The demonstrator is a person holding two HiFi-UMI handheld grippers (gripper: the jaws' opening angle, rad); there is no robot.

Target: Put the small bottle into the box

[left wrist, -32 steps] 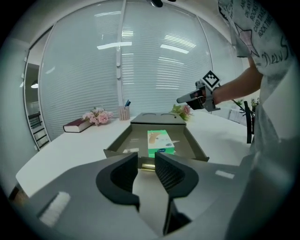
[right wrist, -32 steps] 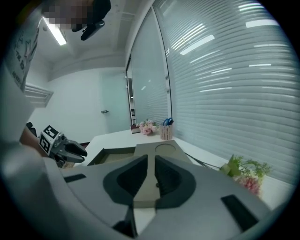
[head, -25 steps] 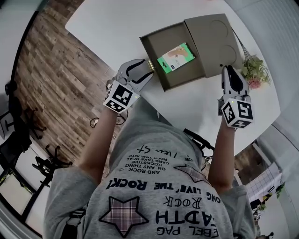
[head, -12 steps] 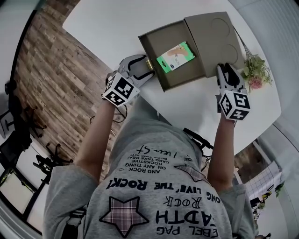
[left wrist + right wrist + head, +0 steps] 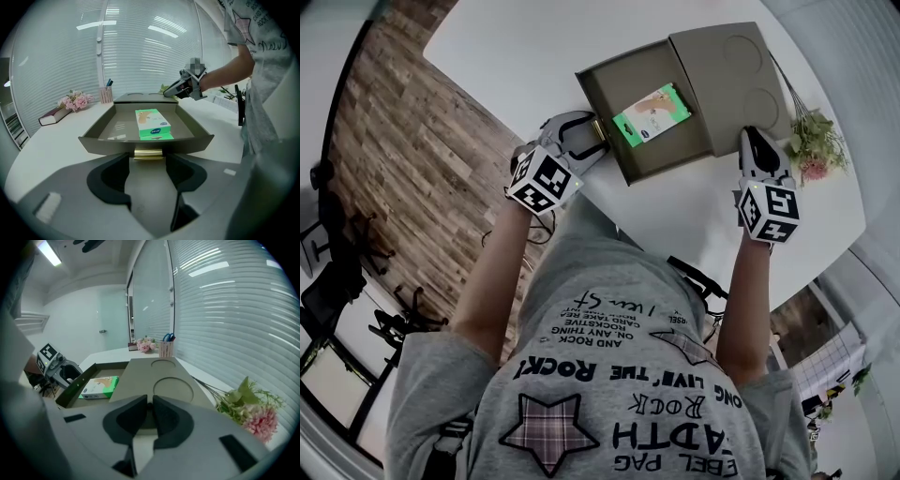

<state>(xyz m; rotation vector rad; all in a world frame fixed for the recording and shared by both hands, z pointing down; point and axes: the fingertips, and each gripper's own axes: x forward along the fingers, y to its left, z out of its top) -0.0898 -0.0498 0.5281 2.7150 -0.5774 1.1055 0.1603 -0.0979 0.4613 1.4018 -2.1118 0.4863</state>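
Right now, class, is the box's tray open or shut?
Open: the tray stands out beside the cover, and the green carton lies uncovered inside it.

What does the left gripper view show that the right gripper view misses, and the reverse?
Left gripper view only: the gold tab on the front wall of the box, a book and the right gripper. Right gripper view only: the two round recesses in the lid and the flower sprig beside it. Both: the box, the green-and-white carton lying in it, and the pen holder by the blinds.
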